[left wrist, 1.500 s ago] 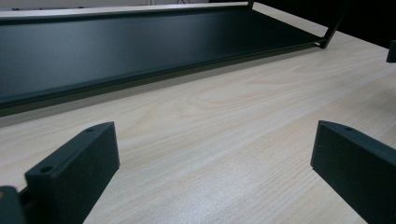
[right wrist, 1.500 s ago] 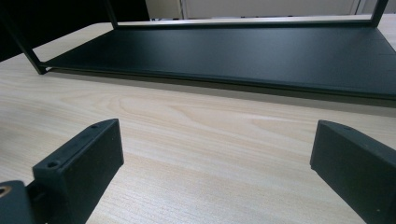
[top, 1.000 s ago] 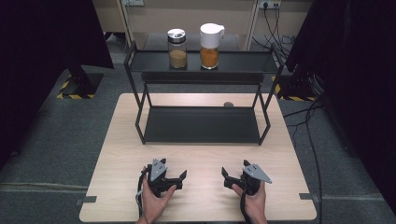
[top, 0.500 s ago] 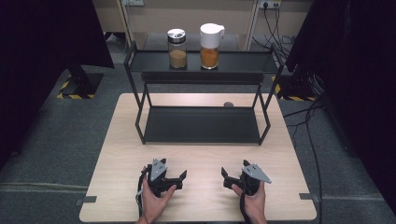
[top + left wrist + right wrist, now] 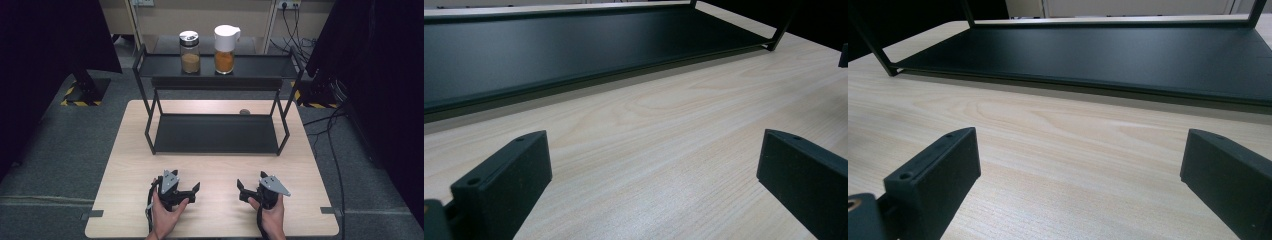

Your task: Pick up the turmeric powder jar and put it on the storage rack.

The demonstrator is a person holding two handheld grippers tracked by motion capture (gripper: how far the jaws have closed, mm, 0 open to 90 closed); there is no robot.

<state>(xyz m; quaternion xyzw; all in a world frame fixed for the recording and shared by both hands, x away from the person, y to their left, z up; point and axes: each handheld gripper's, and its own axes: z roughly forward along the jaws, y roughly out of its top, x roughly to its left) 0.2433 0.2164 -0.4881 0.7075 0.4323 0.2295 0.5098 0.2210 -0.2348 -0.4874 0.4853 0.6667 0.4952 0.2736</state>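
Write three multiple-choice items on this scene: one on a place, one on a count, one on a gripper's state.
1. Where do the jars stand?
A. top shelf of the black metal rack
B. bottom shelf
C. the wooden table

2. How many jars are there?
A. one
B. two
C. four

3. How stand the left gripper's jaws?
A. shut on a jar
B. shut, empty
C. open, empty

Key: 1 A, the glass silver-lidded jar and white-lidded orange-filled jar sit on the rack top. 2 B, just those two. 3 C, the left gripper has jaws wide apart over bare table.

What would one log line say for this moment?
left gripper: open, empty | right gripper: open, empty | both near table front | two jars on rack top
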